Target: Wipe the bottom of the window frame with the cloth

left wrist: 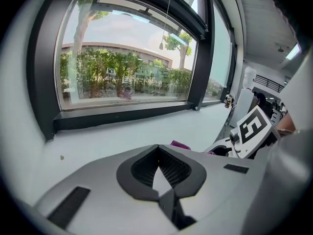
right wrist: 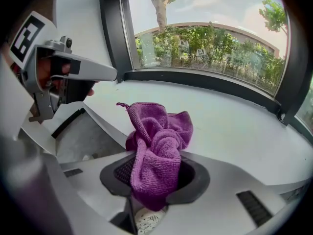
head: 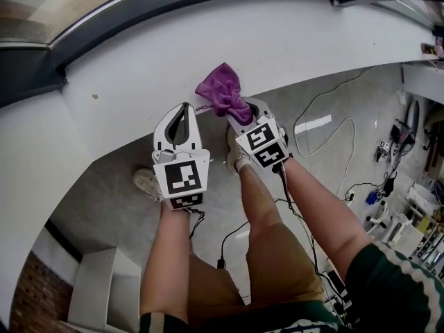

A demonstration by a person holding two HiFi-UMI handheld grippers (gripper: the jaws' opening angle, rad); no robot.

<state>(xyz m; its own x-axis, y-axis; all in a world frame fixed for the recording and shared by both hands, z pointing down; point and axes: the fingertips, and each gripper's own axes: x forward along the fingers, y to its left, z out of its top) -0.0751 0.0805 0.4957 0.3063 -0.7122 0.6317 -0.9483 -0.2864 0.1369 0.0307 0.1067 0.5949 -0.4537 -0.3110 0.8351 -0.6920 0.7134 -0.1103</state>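
Observation:
A bunched purple cloth (head: 222, 90) (right wrist: 159, 138) sits in my right gripper (head: 239, 111) (right wrist: 157, 155), which is shut on it at the front edge of the white window sill (head: 139, 68) (right wrist: 234, 121). The cloth bulges out past the jaws and rests over the sill. The dark bottom rail of the window frame (head: 173, 2) (left wrist: 122, 112) (right wrist: 205, 80) runs along the far side of the sill, well beyond both grippers. My left gripper (head: 186, 107) (left wrist: 157, 150) hangs beside the right one, just left of it, shut with its tips touching and nothing held.
A small dark speck (head: 95, 97) (left wrist: 61, 157) lies on the sill to the left. Below are the person's legs and shoes (head: 147, 184), cables (head: 326, 127) on the grey floor, a white shelf (head: 97, 283) at lower left and cluttered equipment (head: 409, 207) at right.

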